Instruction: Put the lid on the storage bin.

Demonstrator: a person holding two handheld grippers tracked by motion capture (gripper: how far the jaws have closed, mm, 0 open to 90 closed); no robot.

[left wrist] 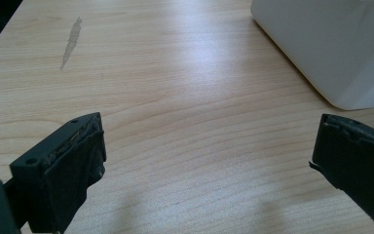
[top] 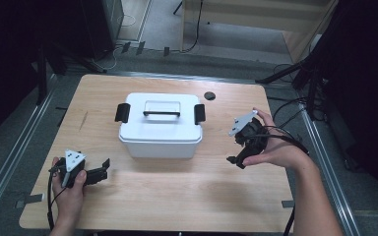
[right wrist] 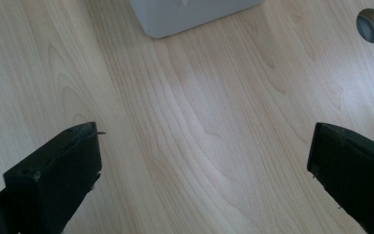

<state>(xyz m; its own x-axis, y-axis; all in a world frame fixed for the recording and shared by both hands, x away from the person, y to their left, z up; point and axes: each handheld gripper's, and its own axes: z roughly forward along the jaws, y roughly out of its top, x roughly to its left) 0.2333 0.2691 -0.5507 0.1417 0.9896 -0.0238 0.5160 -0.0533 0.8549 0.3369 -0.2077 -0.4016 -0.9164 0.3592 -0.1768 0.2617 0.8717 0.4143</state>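
Box (top: 160, 129) sits lidded mid-table (top: 177, 196); left gripper (top: 101, 169) and right gripper (top: 237, 153) flank it, fingers spread, holding nothing.

Bare forearms, no sleeves. Left tool (top: 100, 172): black body, grey three-cornered plate with dark screw holes on top, black cable trailing behind. Right tool (top: 238, 156): same build. Jaws black, blocky, worn padding on inner faces.

High view: up above, looking forward and down on the whole wooden table (top: 177, 196). Gripper views: low and close over the tabletop, each facing the white lidded box (left wrist: 331, 44), also seen from above.
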